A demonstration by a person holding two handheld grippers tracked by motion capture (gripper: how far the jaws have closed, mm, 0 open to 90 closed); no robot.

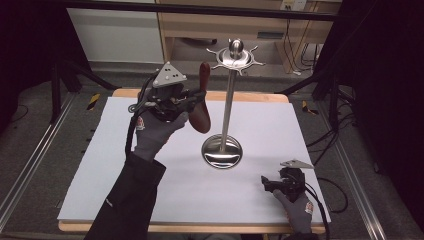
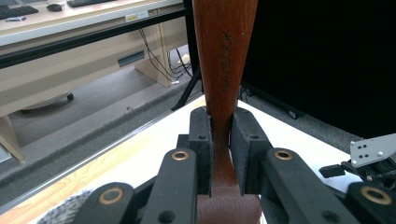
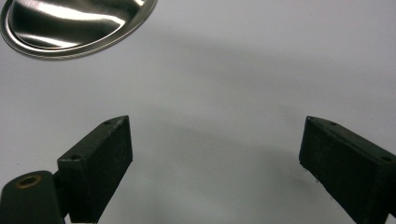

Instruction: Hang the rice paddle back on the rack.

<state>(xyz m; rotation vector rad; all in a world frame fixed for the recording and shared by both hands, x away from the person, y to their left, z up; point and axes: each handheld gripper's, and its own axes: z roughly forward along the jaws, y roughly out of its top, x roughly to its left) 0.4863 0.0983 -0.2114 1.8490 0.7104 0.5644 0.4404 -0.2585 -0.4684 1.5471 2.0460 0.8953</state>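
wooden spoon (image 2: 223, 70) | left gripper (image 2: 222, 135) pinching its handle | right gripper (image 3: 215, 158) spread over table (image 1: 150, 190)

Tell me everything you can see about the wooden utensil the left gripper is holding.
The wooden utensil is reddish-brown, smooth and polished, with lettering engraved along its handle. The left gripper is clamped on the narrow neck, both black pads pressing its sides. It stands roughly upright in the air, broad rounded end down, handle up, beside the metal stand, apart from it and clear of the table.
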